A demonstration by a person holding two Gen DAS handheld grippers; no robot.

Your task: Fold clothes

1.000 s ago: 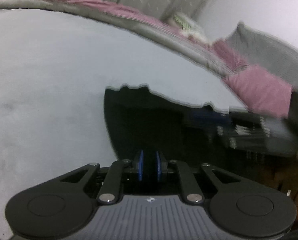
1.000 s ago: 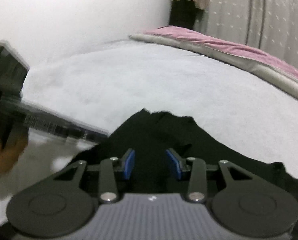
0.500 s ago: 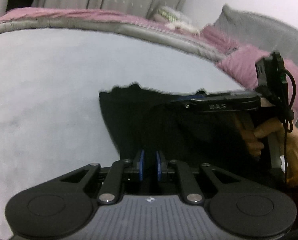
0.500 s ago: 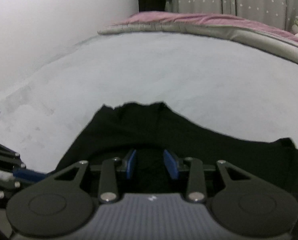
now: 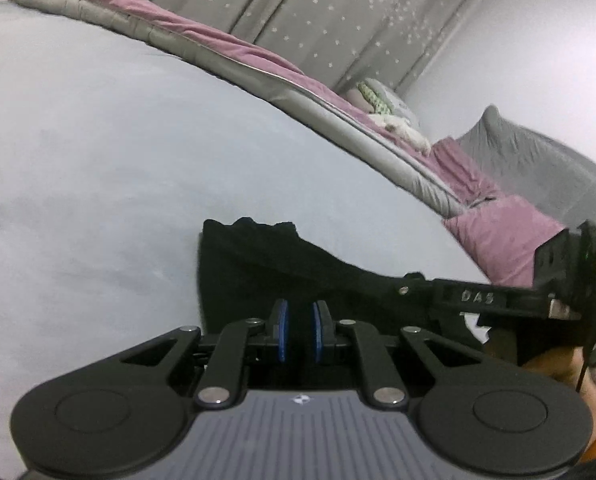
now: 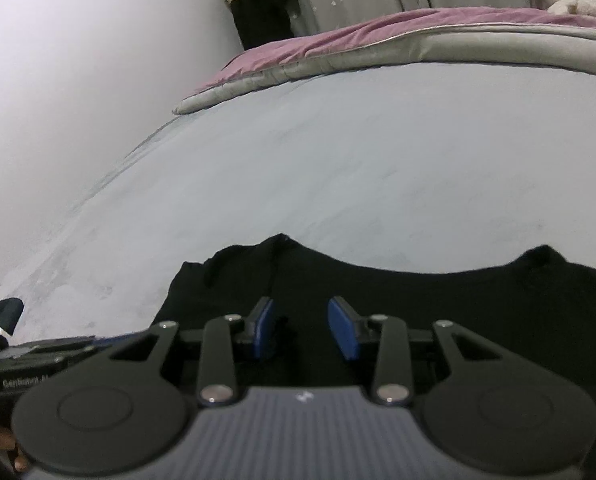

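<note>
A black soft cloth garment (image 6: 418, 300) lies spread flat on the pale grey bed sheet (image 6: 338, 152), at the near side of the bed. The left gripper (image 5: 298, 330) is just above the garment's left part; its blue pads stand close with a narrow gap, and I cannot tell if cloth is between them. The right gripper (image 6: 304, 330) is released, its pads well apart over the garment. A pink and grey quilt (image 5: 218, 46) lies along the far edge.
</note>
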